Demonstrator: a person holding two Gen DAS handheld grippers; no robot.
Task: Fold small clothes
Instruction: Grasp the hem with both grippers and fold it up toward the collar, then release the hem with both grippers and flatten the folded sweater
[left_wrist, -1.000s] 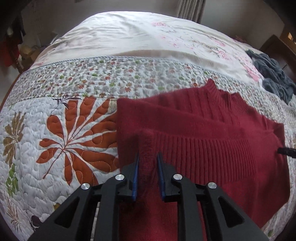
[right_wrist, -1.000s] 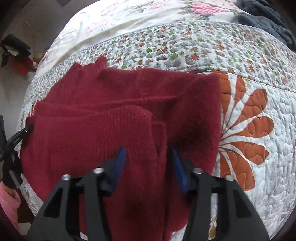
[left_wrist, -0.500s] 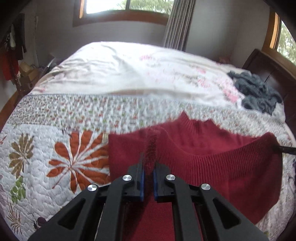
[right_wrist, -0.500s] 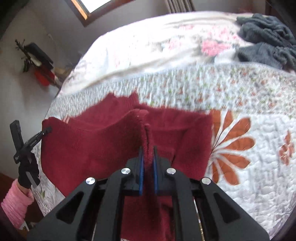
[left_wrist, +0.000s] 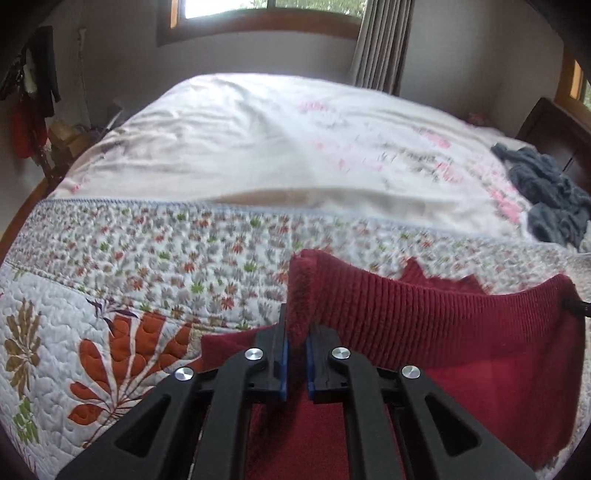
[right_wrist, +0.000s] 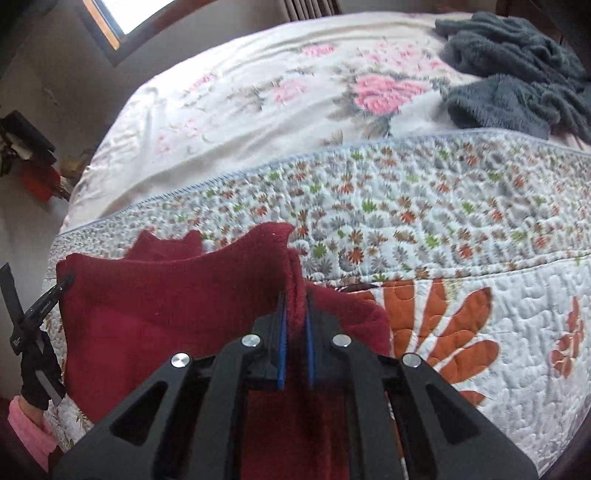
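Two corners of the red sweater (left_wrist: 424, 325) pinched and lifted, one per gripper. Left gripper (left_wrist: 295, 328): jaws narrow, clamped on a bunched corner of the ribbed hem. Right gripper (right_wrist: 294, 314): jaws likewise narrow, closed on the opposite corner, knit squeezed between the blue pads (right_wrist: 281, 347). Hem stretched between the two grips, sagging a little in the middle; rest of the garment hanging down to the quilt (left_wrist: 110, 314) on the bed, collar just peeking out beyond the raised edge.

Probably mid-fold: bottom edge being carried toward the collar end.

Risks from here, as judgements only:
- Slipping. Only a small bite of thick, fuzzy knit in each grip; a sharp tug or too much spread between the hands could pull a corner free and drop the fold half-made.
- Crooked fold. One gripper travelling farther or higher than the other would land the hem skewed against the shoulders.
- Dragging. Lower layer resting loosely on the quilted surface; carrying the hem forward too low could shove the whole garment along and bunch it instead of doubling it.
- Sag. Slack middle of the hem could touch down first and leave a wrinkle or trapped pleat.
- Stretching. Over-tension across the ribbing could distort the knit.

Grey fleece garment (right_wrist: 517, 66) well apart at the far side of the bed, no obstacle.
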